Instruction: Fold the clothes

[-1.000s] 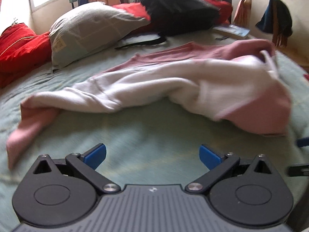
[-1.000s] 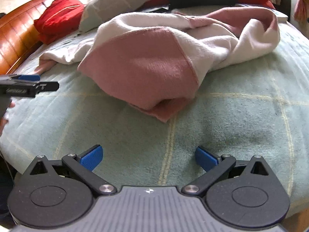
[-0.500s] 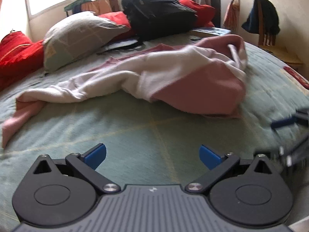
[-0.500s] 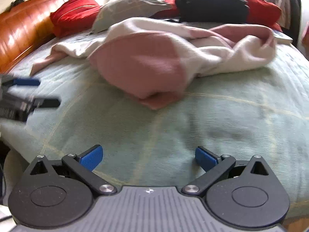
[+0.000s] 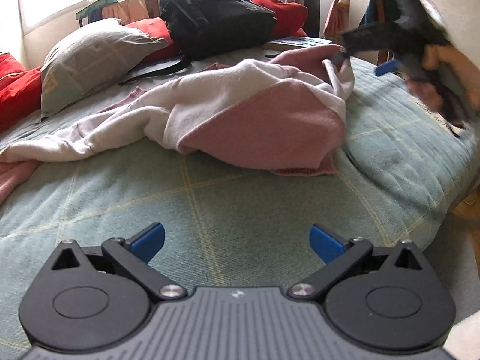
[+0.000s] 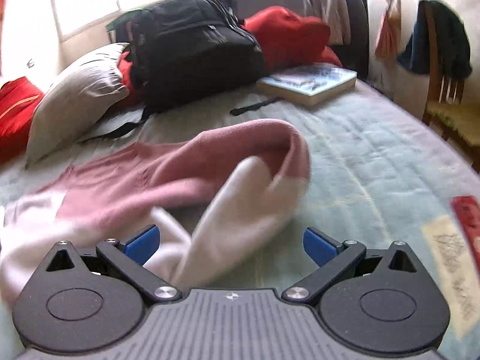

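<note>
The pink and white top (image 5: 240, 114) lies bunched on the bed (image 5: 210, 210), long way running from the pillow (image 5: 96, 57) across, with the spread right gripper (image 6: 229, 244) right over its far end and the spread left gripper (image 5: 237, 241) well back.

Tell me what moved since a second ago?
The right gripper swung from the near edge of the bed up to the far end of the pink and white top; its jaws are open around the cloth. The left gripper drew back a little, jaws open. The backpack and pillow stayed put.
</note>
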{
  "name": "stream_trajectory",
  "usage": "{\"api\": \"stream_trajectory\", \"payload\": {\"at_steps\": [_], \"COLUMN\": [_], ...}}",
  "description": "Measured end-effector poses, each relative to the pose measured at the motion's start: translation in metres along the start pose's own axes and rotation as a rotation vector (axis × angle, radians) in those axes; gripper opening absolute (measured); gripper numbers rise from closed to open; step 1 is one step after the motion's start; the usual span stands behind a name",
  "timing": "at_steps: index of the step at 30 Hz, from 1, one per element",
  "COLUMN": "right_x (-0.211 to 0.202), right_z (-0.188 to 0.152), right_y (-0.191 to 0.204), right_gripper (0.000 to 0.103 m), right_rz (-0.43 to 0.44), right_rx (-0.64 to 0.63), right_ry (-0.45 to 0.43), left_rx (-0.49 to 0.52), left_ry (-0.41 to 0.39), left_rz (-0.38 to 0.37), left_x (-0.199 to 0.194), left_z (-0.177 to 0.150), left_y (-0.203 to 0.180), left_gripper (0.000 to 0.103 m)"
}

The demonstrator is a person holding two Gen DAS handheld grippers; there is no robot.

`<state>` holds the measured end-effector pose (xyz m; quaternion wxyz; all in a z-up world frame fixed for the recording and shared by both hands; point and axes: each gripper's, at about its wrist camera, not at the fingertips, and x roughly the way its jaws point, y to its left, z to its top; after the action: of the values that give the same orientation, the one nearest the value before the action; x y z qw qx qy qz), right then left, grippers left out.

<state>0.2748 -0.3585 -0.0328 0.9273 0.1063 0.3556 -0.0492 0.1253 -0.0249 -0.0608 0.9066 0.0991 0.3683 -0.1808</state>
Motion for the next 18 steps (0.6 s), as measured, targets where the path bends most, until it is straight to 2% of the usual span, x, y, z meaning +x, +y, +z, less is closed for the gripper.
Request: {"api": "stream_trajectory", "payload": {"at_steps": [4,12,16,18], "right_x": [0.046,0.053,0.04,0.038], "right_z": [0.005,-0.013,-0.008,-0.004], "right_y": [0.01,-0.025,-0.048,-0.056], "right_gripper": [0.103,0.103,0.103,0.103], "right_rz": [-0.109,-0.259,-0.372,-0.344], "right_rx": [-0.025,-0.138,-0.156,-0.109], "right_ry": [0.056,0.151,0.133,0.131], "left_rx": [-0.012,-0.031,-0.03,-0.029], "left_ry": [0.009,0.018,0.019,0.019], "left_rz": [0.009,0.026,0.016,0.017], "left_x": [0.004,0.01,0.01,0.01], "left_z": [-0.001,-0.003,-0.004,-0.004], "left_y": [0.006,0.015,0.013,0.011], "left_gripper": [0.102,0.102,0.102,0.102]}}
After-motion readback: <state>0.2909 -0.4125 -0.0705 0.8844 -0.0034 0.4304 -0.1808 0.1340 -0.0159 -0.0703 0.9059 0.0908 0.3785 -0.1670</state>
